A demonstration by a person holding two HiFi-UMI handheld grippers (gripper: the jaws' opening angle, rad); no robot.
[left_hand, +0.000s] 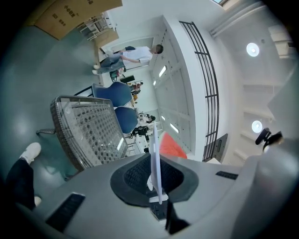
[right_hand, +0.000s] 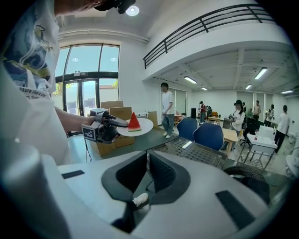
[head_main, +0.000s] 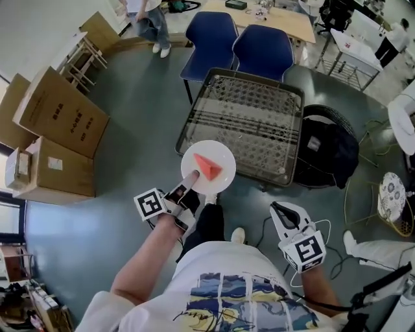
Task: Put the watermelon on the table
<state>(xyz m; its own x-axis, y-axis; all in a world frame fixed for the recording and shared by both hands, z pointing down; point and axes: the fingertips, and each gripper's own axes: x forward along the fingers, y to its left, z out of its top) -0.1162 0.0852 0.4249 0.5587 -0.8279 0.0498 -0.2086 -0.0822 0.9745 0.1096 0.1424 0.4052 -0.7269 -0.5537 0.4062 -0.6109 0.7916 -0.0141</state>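
Note:
A red watermelon wedge (head_main: 209, 167) lies on a round white plate (head_main: 224, 157). My left gripper (head_main: 191, 176) is shut on the plate's near rim and holds it level, just in front of the wire-mesh table (head_main: 253, 123). In the left gripper view the plate (left_hand: 155, 168) is edge-on between the jaws, with the wedge (left_hand: 170, 145) behind it and the table (left_hand: 88, 130) to the left. My right gripper (head_main: 280, 209) hangs lower right, shut and empty. The right gripper view shows its jaws (right_hand: 147, 156) together, the wedge (right_hand: 134, 122), the plate (right_hand: 145, 126) and the table (right_hand: 196, 151).
Two blue chairs (head_main: 211, 32) (head_main: 262, 48) stand behind the table. A black bag (head_main: 327, 152) lies on a round seat to its right. Cardboard boxes (head_main: 58, 117) are stacked at left. A person (head_main: 152, 19) stands at the back. A cable (head_main: 269, 227) runs across the floor.

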